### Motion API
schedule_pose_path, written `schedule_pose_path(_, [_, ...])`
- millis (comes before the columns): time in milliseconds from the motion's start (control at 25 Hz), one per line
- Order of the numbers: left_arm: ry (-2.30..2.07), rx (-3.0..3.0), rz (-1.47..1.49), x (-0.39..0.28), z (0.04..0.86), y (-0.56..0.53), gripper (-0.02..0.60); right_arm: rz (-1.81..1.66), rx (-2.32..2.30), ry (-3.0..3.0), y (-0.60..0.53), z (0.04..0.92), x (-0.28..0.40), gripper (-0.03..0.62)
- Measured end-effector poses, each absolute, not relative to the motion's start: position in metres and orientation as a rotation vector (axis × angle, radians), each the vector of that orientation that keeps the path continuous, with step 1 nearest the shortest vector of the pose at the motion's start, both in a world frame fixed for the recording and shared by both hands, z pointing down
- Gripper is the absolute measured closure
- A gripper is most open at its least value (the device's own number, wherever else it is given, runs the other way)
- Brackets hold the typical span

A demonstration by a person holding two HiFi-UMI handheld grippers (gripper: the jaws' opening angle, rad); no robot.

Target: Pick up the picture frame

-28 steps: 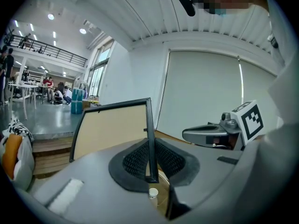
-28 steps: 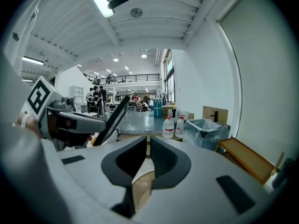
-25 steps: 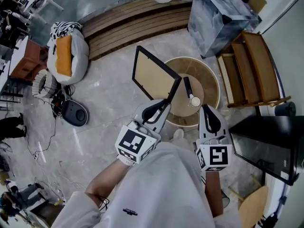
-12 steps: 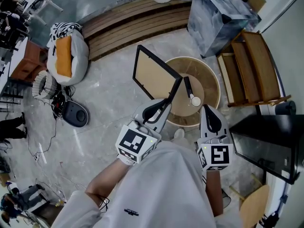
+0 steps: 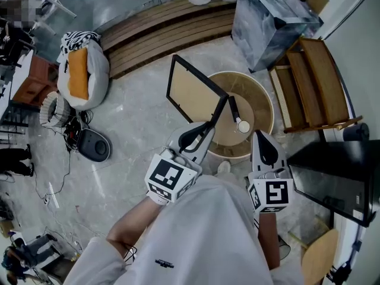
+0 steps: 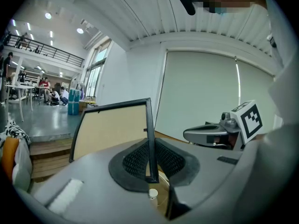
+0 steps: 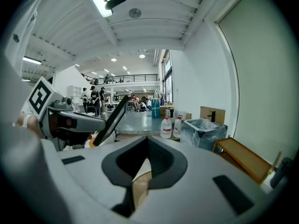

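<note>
The picture frame (image 5: 191,92) has a thin black border and a tan panel, and it stands tilted in the air over the left rim of a round wooden tub (image 5: 266,108). My left gripper (image 5: 208,126) is shut on the frame's lower right corner. In the left gripper view the frame's (image 6: 111,129) black edge runs down between the shut jaws. My right gripper (image 5: 259,135) hangs by the tub's near rim, shut and holding nothing. In the right gripper view the frame (image 7: 113,117) shows edge-on at the left. A black-handled tool with a white end (image 5: 238,115) lies in the tub.
A clear plastic bin (image 5: 270,16) and a wooden rack (image 5: 314,85) stand at the right. A black tabletop (image 5: 338,183) is at the lower right. Wooden slats (image 5: 166,25) run along the back. A white bag with an orange cushion (image 5: 80,70) and a black device (image 5: 95,144) lie left.
</note>
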State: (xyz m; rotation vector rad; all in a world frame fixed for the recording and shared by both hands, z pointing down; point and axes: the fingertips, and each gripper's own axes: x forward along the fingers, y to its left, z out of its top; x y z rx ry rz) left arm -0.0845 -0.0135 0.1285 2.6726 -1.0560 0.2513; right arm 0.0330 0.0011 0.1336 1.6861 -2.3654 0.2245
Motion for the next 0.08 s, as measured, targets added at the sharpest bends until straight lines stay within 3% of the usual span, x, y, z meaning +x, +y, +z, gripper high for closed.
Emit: schedule_pose_path(80, [-1.048,2.673,0.264,-0.0842,0.1317,-0.012,0.545,0.223,1.685,-2.366,0.0025,0.1338,0.0332,0.589])
